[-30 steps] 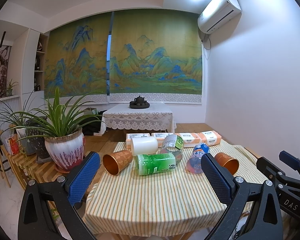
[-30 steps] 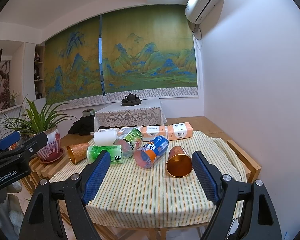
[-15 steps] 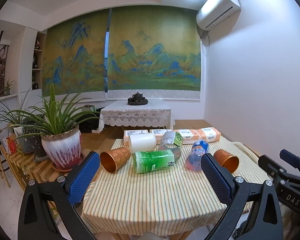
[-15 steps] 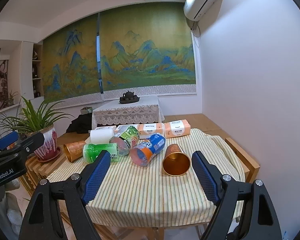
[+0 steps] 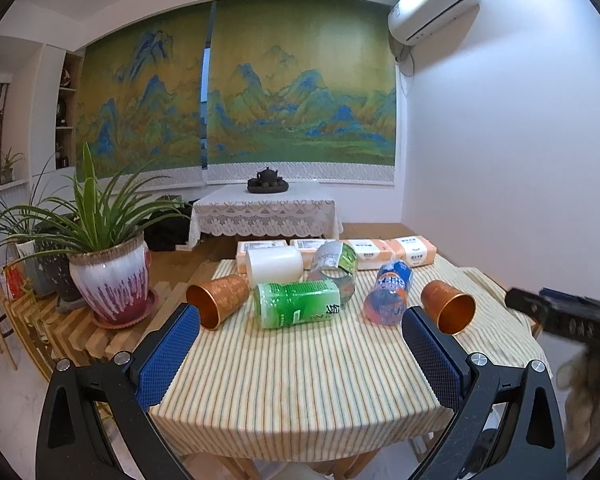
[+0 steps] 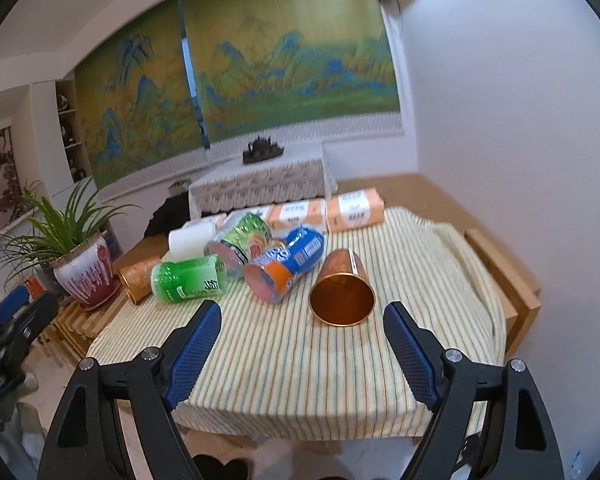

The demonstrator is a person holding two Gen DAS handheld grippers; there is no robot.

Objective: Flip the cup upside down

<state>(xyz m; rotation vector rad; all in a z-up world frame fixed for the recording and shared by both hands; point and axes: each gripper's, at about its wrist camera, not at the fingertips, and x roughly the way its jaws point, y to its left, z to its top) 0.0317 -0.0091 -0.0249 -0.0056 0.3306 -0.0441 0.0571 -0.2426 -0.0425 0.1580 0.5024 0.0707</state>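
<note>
Two copper cups lie on their sides on a striped tablecloth. The right cup has its mouth toward me, just beyond my right gripper, which is open and empty. The left cup lies at the cloth's left edge, beyond the left finger of my left gripper, which is open and empty. The right gripper also shows blurred at the right of the left wrist view.
Between the cups lie a green bottle, a blue-orange bottle, a crushed bottle and a white roll. Tissue packs line the far edge. A potted plant stands left of the table.
My right gripper has moved forward and tilted down toward the right cup, which now looks bigger. My left gripper has edged slightly closer to the table.
</note>
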